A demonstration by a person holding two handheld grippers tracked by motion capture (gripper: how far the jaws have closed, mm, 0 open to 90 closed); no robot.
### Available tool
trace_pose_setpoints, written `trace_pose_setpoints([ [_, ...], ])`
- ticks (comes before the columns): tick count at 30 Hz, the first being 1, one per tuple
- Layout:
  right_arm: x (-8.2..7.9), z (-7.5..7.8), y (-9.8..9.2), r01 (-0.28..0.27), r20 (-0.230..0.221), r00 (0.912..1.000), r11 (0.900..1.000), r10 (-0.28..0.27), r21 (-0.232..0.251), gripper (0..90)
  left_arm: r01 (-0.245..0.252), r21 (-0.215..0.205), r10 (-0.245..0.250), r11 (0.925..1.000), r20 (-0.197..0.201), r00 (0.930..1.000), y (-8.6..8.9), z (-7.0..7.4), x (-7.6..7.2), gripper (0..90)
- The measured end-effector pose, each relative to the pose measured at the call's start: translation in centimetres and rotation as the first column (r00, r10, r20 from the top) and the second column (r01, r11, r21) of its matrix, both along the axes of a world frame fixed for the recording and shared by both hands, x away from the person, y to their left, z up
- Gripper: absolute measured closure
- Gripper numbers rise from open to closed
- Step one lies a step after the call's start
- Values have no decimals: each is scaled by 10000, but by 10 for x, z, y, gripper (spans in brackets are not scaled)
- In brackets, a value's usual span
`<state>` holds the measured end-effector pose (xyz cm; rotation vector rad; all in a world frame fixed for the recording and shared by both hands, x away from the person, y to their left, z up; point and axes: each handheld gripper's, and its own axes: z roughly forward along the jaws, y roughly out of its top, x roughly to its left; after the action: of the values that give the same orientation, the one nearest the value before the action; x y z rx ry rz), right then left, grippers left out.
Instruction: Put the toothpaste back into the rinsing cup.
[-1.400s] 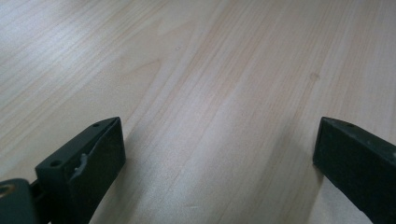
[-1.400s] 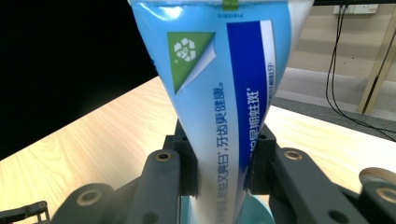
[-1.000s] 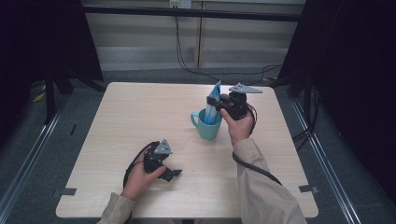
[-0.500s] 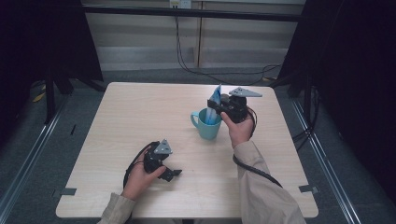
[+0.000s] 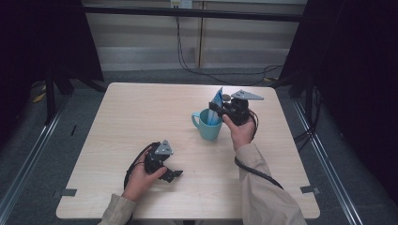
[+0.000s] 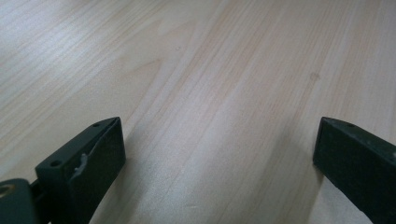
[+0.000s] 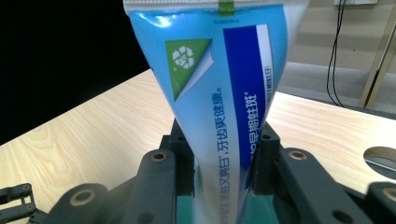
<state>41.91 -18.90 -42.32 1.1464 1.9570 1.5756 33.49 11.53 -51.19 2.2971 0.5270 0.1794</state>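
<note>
Right gripper (image 5: pixel 219 108), jaws just easing apart yet clamped on the blue plastic toothpaste tube (image 7: pixel 219 93), has lowered it into the teal ceramic mug (image 5: pixel 208 124) mid-table; left gripper (image 5: pixel 174 174) rests agape near the pale wooden table's (image 5: pixel 141 108) front edge

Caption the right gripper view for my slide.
Right gripper clamps a blue toothpaste tube standing in a teal mug.

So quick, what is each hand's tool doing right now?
Left tool: open, empty, low over the table.
Right tool: closed on the blue toothpaste tube, which stands in the teal mug; its jaws have just been opening slightly.
</note>
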Motion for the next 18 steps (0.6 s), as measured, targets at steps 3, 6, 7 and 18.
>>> trace_pose_setpoints([
  [3,0,0,-1,-63,6,10000,10000,63,-43,681,1,-5,-1,10000,-8,10000,0,0,0,20],
  [6,0,1,-3,-39,-16,10000,10000,39,-20,670,-4,-5,4,10000,-7,10000,0,0,0,20],
  [7,1,1,-4,12,8,10000,10000,-12,-17,662,-10,-6,10,10000,-5,10000,0,0,0,21],
  [18,-1,1,-13,239,6,9997,9997,-239,51,629,-14,-26,14,10000,0,10000,0,0,0,20],
])
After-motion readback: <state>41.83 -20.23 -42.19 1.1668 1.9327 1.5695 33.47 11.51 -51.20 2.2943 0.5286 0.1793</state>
